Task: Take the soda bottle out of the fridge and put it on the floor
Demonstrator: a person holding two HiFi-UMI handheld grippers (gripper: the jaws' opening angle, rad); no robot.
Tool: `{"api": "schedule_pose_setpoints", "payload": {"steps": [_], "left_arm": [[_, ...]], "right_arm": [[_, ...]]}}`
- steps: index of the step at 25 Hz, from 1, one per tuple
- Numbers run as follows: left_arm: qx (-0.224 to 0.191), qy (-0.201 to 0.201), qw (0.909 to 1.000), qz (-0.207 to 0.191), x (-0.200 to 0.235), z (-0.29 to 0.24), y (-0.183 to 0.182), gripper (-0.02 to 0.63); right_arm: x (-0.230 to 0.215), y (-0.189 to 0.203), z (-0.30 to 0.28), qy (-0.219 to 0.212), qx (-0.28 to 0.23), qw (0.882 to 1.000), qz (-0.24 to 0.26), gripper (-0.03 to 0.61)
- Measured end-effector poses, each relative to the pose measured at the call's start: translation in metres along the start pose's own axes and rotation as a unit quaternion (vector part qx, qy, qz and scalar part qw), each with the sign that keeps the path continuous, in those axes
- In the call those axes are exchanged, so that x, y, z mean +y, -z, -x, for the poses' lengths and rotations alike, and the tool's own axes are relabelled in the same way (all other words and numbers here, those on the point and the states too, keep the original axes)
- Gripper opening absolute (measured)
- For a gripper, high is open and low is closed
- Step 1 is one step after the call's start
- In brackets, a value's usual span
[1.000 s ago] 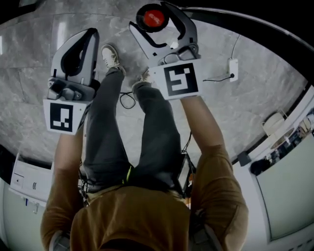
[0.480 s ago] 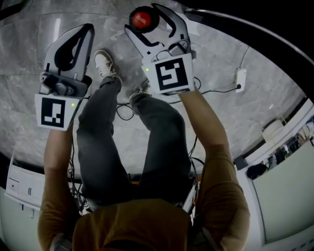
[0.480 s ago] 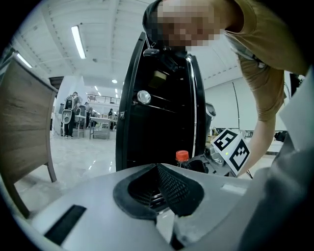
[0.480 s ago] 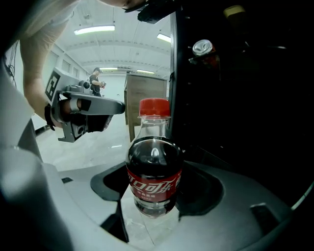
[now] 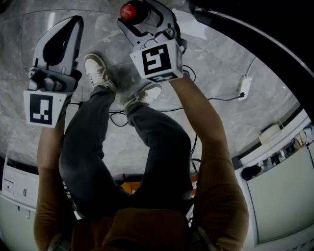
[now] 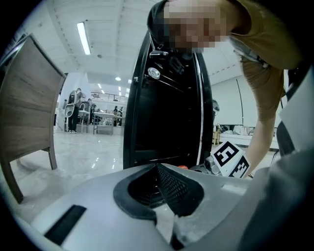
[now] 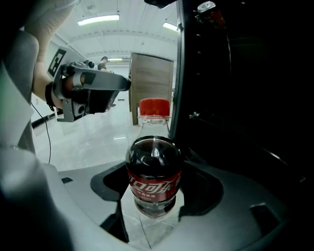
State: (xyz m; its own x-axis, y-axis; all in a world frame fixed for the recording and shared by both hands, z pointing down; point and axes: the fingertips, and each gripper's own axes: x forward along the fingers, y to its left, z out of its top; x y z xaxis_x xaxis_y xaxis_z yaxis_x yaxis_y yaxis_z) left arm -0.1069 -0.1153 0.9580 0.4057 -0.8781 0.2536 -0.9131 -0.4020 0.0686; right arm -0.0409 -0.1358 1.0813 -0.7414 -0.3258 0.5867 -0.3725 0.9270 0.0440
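In the right gripper view the soda bottle [image 7: 154,171], dark cola with a red label and red cap, stands upright between the jaws of my right gripper [image 7: 156,192], which is shut on its body. From the head view, only the bottle's [image 5: 128,11] red cap shows, at the top edge inside the right gripper [image 5: 142,13], above the grey marble floor [image 5: 221,73]. The left gripper [image 5: 72,24] hangs to the left, shut and holding nothing. The black fridge [image 7: 235,98] stands just right of the bottle, and the fridge [image 6: 167,98] also fills the middle of the left gripper view beyond the left gripper [image 6: 164,188].
The person's two shoes [image 5: 98,71] and legs are below the grippers. A black cable [image 5: 216,98] runs across the floor to a white plug box [image 5: 244,86]. White units stand at lower left [image 5: 14,181] and lower right [image 5: 284,186]. A wooden panel [image 6: 29,98] stands left.
Both grippers have moved forward and leftward in the head view, the right one carrying the bottle with it. The person's feet have shifted and the white plug box has slid to the right.
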Motion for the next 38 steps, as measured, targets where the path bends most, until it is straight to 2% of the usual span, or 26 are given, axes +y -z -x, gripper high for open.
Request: {"api": "schedule_pose_setpoints", "payload": {"steps": [3, 13, 21, 24, 31, 38], "left_arm": [[0.006, 0.003, 0.9996, -0.029, 0.007, -0.015, 0.022, 0.003], [0.023, 0.024, 0.9993, -0.016, 0.012, -0.047, 0.073, 0.003], [0.029, 0.020, 0.9994, -0.005, 0.018, -0.051, 0.080, 0.003], [0.034, 0.022, 0.9992, -0.003, 0.018, -0.052, 0.085, 0.003], [0.032, 0.022, 0.9992, 0.005, 0.016, -0.055, 0.087, 0.003], [0.034, 0.023, 0.9991, 0.012, 0.007, -0.052, 0.084, 0.003]], "right_arm": [[-0.007, 0.025, -0.023, 0.002, 0.003, 1.000, -0.001, 0.298], [-0.015, 0.072, -0.087, 0.001, 0.022, 1.000, -0.002, 0.298], [-0.013, 0.101, -0.113, -0.002, 0.038, 0.999, -0.025, 0.298], [-0.009, 0.111, -0.116, -0.010, 0.040, 0.999, -0.019, 0.298], [-0.012, 0.137, -0.107, 0.008, 0.055, 0.998, -0.034, 0.298], [-0.010, 0.146, -0.099, 0.016, 0.078, 0.996, -0.029, 0.302]]}}
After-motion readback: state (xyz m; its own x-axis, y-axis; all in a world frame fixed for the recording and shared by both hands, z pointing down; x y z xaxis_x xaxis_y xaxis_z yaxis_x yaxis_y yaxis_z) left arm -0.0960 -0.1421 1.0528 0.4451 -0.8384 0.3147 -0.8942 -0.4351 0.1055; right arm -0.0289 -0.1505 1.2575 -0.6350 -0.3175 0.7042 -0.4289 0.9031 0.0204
